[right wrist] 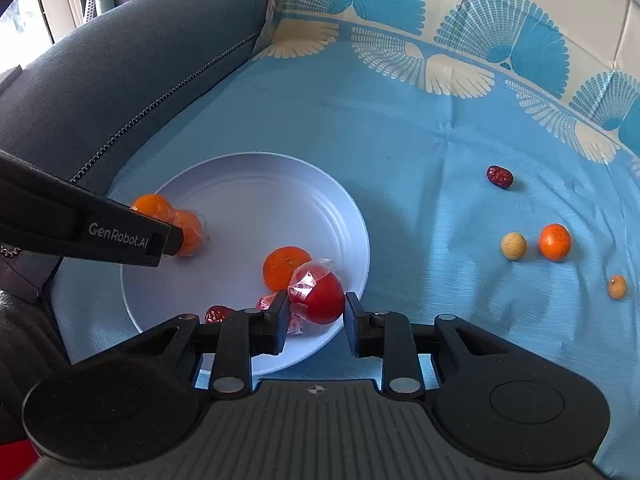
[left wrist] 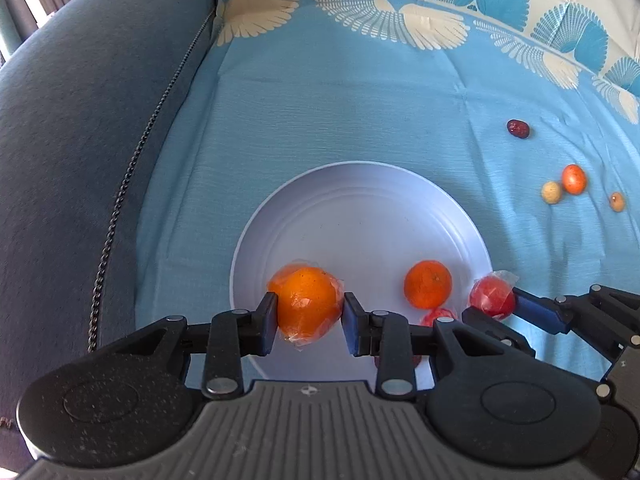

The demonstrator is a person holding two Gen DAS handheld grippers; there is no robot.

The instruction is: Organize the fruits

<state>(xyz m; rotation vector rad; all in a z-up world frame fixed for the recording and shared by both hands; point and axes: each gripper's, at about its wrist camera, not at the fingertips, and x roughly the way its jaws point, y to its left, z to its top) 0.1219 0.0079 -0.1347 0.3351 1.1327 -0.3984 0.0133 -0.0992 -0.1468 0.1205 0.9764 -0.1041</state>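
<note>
My left gripper [left wrist: 309, 320] is shut on a plastic-wrapped orange [left wrist: 306, 300] above the near left part of the white plate [left wrist: 360, 200]. My right gripper [right wrist: 317, 314] is shut on a red fruit in clear wrap [right wrist: 322, 298] over the plate's [right wrist: 248, 184] near right rim. A bare mandarin [right wrist: 285, 267] lies on the plate, with a small red wrapped piece [right wrist: 267, 302] and a red date [right wrist: 218, 314] beside it. The right wrist view shows the left gripper's fingers [right wrist: 132, 236] on the wrapped orange [right wrist: 188, 232].
On the blue cloth to the right of the plate lie a red date [right wrist: 499, 177], a pale round fruit [right wrist: 513, 246], a small orange fruit [right wrist: 554, 242] and a smaller orange one [right wrist: 617, 287]. A grey-blue sofa arm [left wrist: 80, 120] borders the cloth on the left.
</note>
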